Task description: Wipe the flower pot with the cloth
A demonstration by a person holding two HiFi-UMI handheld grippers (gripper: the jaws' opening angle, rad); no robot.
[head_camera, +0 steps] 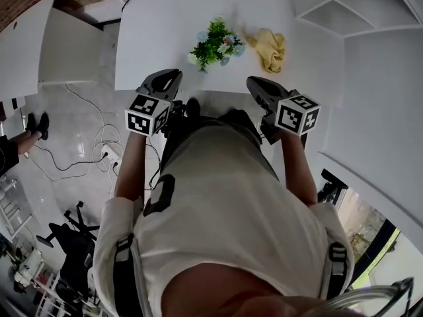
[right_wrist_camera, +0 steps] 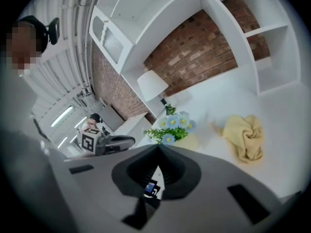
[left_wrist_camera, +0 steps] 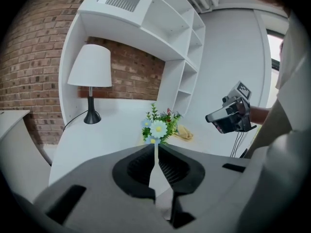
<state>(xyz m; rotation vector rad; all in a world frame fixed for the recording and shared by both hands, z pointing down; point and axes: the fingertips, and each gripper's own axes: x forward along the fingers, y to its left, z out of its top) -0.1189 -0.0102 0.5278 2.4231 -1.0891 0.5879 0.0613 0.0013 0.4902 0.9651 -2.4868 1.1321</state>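
Flower pot (head_camera: 217, 45) sits on the desk (head_camera: 158, 32), cloth (head_camera: 269, 48) crumpled beside it. Left gripper (head_camera: 173, 74) and right gripper (head_camera: 254, 82) hover short of it, fingers together, empty. This fits before wiping or after.

Head view: mounted above the person, facing steeply down; table (head_camera: 165, 18) at 12 o'clock. Left gripper view: low, facing along its jaws across the table, flower pot (left_wrist_camera: 158, 127) near centre, right gripper (left_wrist_camera: 209, 117) at 3 o'clock. Right gripper view: likewise facing the flower pot, tilted, cloth (right_wrist_camera: 245, 137) at 3 o'clock. All 3 views share both items.
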